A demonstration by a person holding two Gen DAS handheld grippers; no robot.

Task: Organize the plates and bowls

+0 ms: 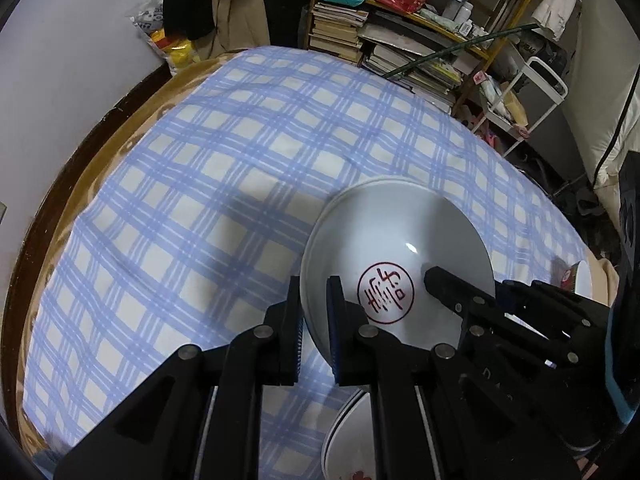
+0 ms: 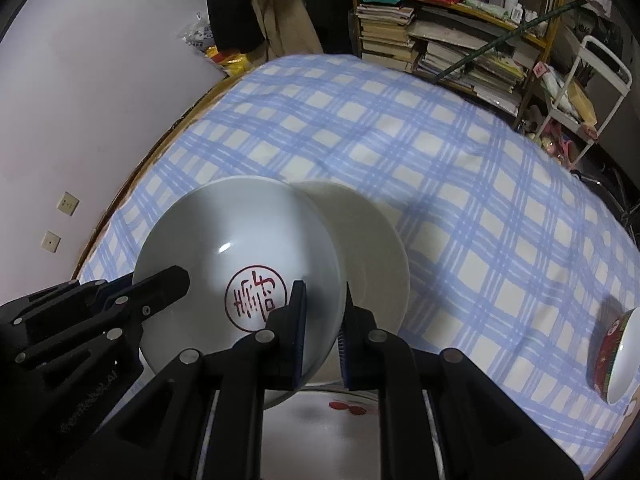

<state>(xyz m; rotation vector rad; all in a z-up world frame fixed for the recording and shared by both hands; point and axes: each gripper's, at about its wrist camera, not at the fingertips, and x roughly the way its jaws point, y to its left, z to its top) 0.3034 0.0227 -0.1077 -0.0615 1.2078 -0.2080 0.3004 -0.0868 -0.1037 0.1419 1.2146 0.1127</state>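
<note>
A white bowl (image 1: 396,236) with a red round character mark inside is held in the air by both grippers. My left gripper (image 1: 314,320) is shut on its left rim. My right gripper (image 2: 322,328) is shut on its right rim; the bowl shows in this view too (image 2: 240,240). A white plate (image 2: 372,248) lies beneath the bowl on the blue checked cloth (image 2: 460,184). A white plate with red marks (image 2: 344,420) lies below, near the front edge, and also shows in the left wrist view (image 1: 352,440).
A bowl with a red patterned outside (image 2: 616,356) stands at the table's right edge, partly cut off. Behind the round table stand a bookshelf with stacked books (image 1: 360,32) and a white cart (image 1: 532,96). A wall (image 2: 80,100) is on the left.
</note>
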